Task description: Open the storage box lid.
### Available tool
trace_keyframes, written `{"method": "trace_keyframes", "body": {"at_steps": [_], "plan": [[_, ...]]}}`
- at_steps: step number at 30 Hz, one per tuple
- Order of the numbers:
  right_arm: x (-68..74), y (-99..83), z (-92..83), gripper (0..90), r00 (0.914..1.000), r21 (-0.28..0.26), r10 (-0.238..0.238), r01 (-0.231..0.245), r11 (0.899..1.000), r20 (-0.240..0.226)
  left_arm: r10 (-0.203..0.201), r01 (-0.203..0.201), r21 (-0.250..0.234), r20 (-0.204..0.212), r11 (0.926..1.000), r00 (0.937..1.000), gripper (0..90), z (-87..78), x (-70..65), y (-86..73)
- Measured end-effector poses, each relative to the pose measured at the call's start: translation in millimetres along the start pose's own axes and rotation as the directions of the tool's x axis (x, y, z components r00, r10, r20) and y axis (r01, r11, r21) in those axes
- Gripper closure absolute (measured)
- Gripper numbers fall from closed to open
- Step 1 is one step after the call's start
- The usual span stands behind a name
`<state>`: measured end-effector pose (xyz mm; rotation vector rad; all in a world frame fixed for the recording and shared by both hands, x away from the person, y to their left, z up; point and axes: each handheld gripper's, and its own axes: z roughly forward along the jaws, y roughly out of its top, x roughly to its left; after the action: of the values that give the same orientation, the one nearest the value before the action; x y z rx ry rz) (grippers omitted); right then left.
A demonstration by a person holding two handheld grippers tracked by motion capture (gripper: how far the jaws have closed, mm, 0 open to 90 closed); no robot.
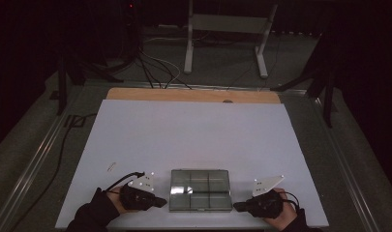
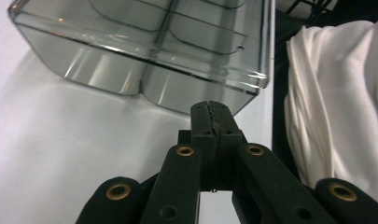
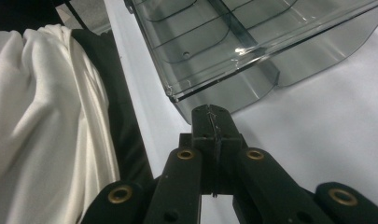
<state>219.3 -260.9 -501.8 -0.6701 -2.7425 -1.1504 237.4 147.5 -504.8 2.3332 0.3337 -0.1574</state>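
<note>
- The left gripper (image 1: 160, 202) rests near the front edge of the white tabletop (image 1: 193, 130), held in the person's left hand (image 1: 117, 200), and points right toward the box. Its jaws are pressed together with nothing between them, as the left gripper view (image 2: 210, 108) shows.
- A clear plastic box (image 1: 201, 189) with divided compartments lies flat on the tabletop between the two grippers, close to the front edge. In the left gripper view the box (image 2: 144, 46) sits just ahead of the closed tips, its near corner very close to them; whether they touch I cannot tell.
- The right gripper (image 1: 238, 206) lies on the other side of the box and points left at it. Its jaws are also closed on nothing, tips (image 3: 210, 111) just short of the box's (image 3: 252, 42) corner.
- White cloth (image 3: 42, 130) hangs beyond the tabletop's edge.
</note>
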Motion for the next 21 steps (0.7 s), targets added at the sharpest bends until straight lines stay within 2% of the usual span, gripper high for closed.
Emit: {"method": "trace_keyframes", "body": {"at_steps": [9, 14, 18, 21], "plan": [[1.6, 1.2, -1.1, 90.0, 0.9994, -0.022, 0.001, -0.002, 1.0, -0.034, 0.028, -0.028, 0.004, 0.042, 0.9996, 0.9987, 90.0, 2.5, -5.1, 3.3], [2.5, 1.5, -2.3, 90.0, 0.9993, -0.027, 0.009, -0.01, 1.0, -0.037, 0.056, -0.057, 0.001, 0.038, 0.9984, 0.9977, 90.0, 1.1, -6.8, 3.8], [3.5, 2.4, -2.5, 90.0, 0.9992, -0.033, 0.003, -0.004, 0.999, -0.039, 0.058, -0.057, -0.015, 0.058, 0.9983, 0.9967, 90.0, -0.3, -8.6, 4.9], [3.2, 2.7, -3.5, 90.0, 0.9991, -0.039, 0.003, -0.005, 0.999, -0.043, 0.072, -0.072, -0.008, 0.05, 0.9974, 0.9961, 90.0, -0.1, -10.5, 6.8]]}}
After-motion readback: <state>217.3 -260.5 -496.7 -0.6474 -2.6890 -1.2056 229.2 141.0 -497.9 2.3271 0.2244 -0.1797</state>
